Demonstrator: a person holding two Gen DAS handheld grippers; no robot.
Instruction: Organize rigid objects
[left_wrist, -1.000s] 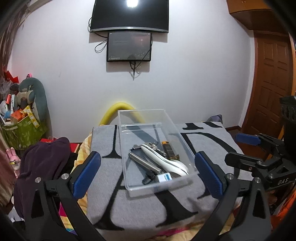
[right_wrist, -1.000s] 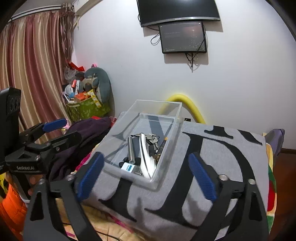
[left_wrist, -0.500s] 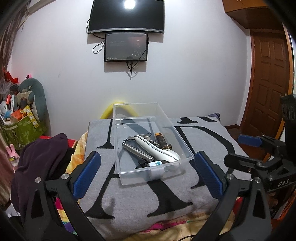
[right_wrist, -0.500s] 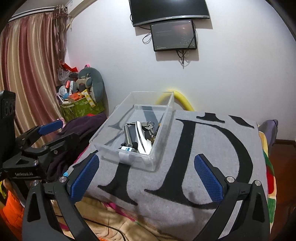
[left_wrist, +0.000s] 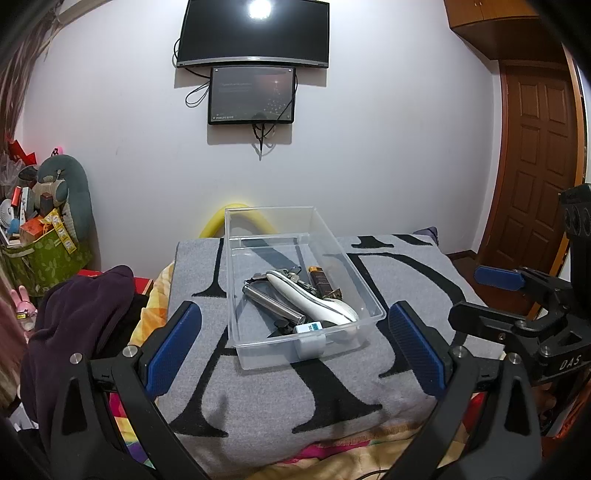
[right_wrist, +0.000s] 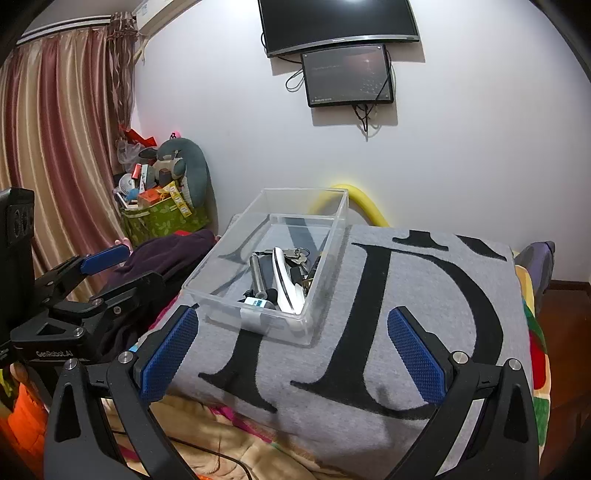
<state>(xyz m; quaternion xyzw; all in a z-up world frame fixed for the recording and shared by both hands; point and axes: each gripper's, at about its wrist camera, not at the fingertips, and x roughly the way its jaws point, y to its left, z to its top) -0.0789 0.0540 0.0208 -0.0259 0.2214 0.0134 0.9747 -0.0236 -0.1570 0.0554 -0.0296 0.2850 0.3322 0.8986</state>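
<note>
Both grippers held low at the near edge of the bed, fingers spread wide, nothing between them.

Left gripper (left_wrist: 293, 345): the clear plastic bin (left_wrist: 364, 282) sits straight ahead, just beyond the fingertips, on the grey blanket (left_wrist: 258, 406) with black lettering. Bin's long axis runs away from the camera toward the wall.

Right gripper (right_wrist: 291, 345): same bin (right_wrist: 334, 236) lies ahead and left of centre, farther off. Left gripper looks the nearer of the two, and is lined up with the bin's short near wall.

Contents, all bunched in the near half of the bin:
- white long-handled tool (left_wrist: 314, 297), long axis diagonal, broad end toward the near right corner
- metal cylinder (left_wrist: 273, 304) alongside it, to its left
- dark tube with gold cap (left_wrist: 320, 282) to the right
- bunch of keys (left_wrist: 291, 275) behind
- small white box with teal label (left_wrist: 309, 328) against the near wall

No rigid objects seen loose on the blanket; sorting looks done, or about to start from the bin.

Change from one second ago: in the left view the bin sat closer and tilted; it now reads level and a little farther away. In the right view, more blanket shows between fingers and bin. Both grippers appear to have drawn back.
</note>
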